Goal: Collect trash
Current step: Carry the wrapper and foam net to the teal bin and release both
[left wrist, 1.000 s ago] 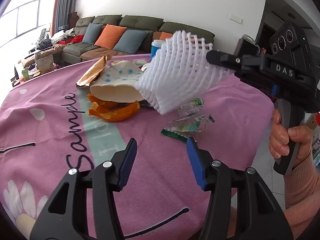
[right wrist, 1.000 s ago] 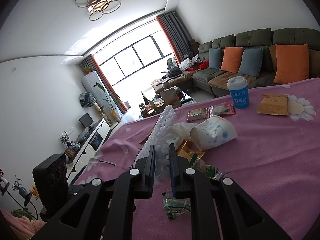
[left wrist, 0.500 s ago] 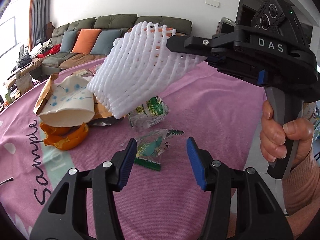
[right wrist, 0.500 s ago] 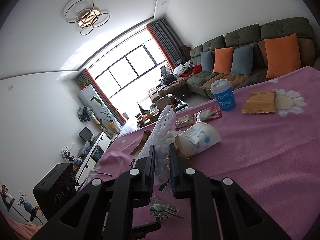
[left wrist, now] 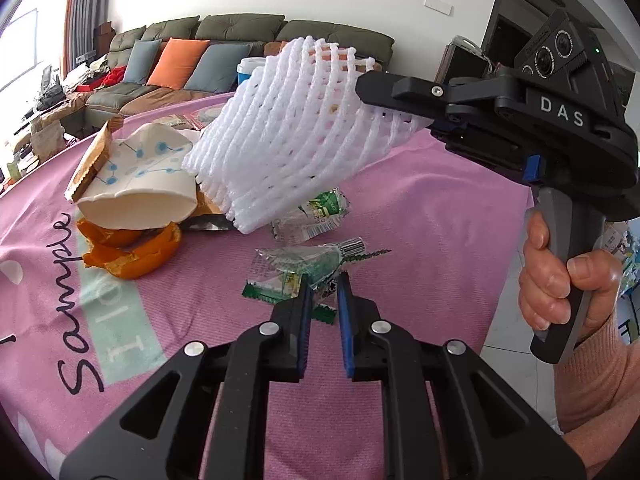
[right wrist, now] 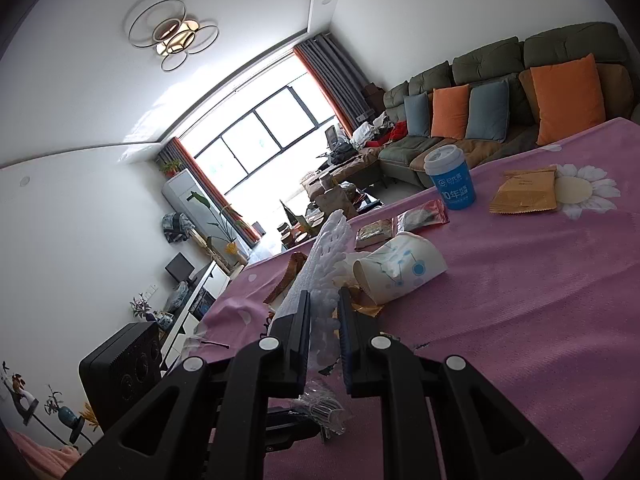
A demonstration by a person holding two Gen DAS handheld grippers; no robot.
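Left gripper point(left wrist: 322, 292) is closing its jaws on the clear wrapper point(left wrist: 304, 266), low centre of frame on the pink bench point(left wrist: 420, 216), its edge already between the pads. The right gripper point(right wrist: 324, 312) has its jaws clamped on the white foam net point(left wrist: 292, 128), held aloft at upper centre. Both pieces look feather-light and soft; the crinkly, slippery film is probably best pinched at its bunched end, not a loose corner.
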